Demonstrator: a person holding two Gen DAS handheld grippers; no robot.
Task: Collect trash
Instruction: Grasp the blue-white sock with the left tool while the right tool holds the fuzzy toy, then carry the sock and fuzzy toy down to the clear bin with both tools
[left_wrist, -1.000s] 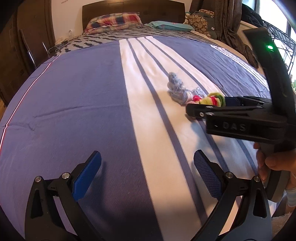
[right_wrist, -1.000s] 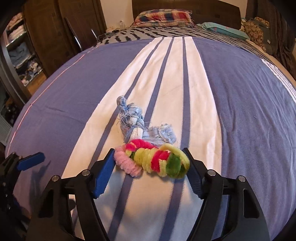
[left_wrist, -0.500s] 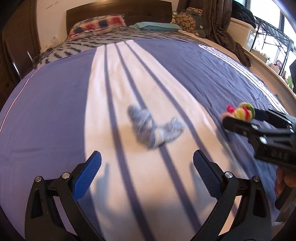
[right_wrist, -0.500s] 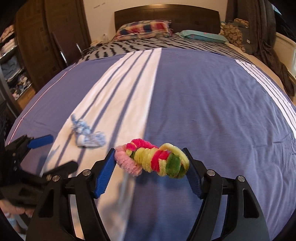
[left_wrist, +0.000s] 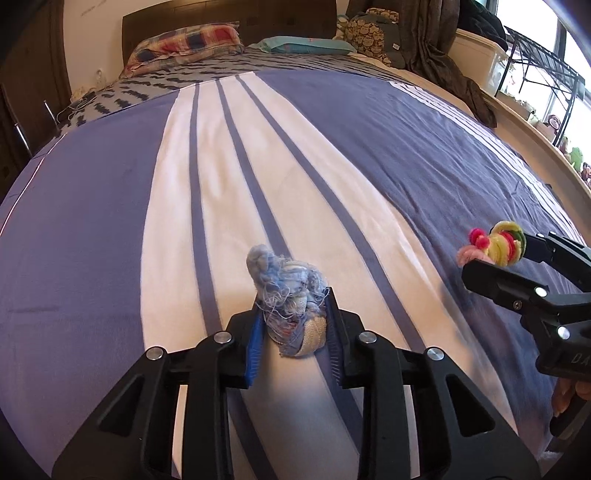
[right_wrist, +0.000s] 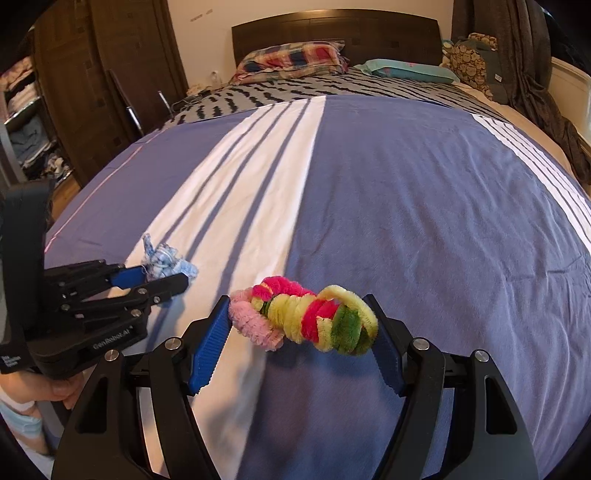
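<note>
Between its blue pads, the left claw (left_wrist: 292, 325) now pinches the frayed blue rag (left_wrist: 286, 291), a moment ago loose on the bed (left_wrist: 406, 147); the right claw (right_wrist: 303, 325) keeps gripping the pipe-cleaner bundle (right_wrist: 306, 317), so both pieces are collected.

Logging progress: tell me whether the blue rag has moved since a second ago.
Yes. The blue rag has shifted left, off the striped white band of the bedspread toward its edge, and is now pinched in the left claw.

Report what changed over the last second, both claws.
The left claw, wide open over bare bedspread a second ago, swung to the blue frayed fabric scrap and shut on it. The right claw lifted the twisted pipe-cleaner bundle away from the scrap and carried it to the right, over the purple part of the bedspread. Unchanged: the right claw's grip on the bundle, and the pillows at the headboard.
</note>
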